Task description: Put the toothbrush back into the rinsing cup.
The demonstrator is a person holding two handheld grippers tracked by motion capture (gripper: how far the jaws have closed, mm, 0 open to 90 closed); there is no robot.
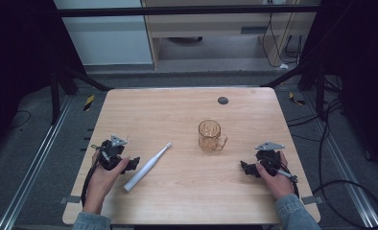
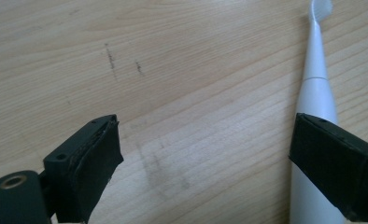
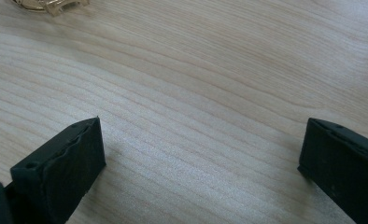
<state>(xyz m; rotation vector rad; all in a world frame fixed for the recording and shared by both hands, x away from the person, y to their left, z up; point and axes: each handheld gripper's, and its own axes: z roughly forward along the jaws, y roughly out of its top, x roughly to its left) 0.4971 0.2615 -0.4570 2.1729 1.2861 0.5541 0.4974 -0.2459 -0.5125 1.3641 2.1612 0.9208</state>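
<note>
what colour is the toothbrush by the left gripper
White all over, handle and bristles, on the toothbrush; the left gripper view shows it best.

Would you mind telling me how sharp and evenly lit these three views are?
High view: the table is evenly lit and fairly sharp, the surroundings dark. Left gripper view: wood grain crisp, the toothbrush slightly soft, its head cropped at the top. Right gripper view: pale glare across the wood, both near jaws dark.

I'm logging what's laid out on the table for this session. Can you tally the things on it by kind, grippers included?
Toothbrush: 1
Glass mug: 1
Grippers: 2, the left gripper and the right gripper
Total: 4
</note>
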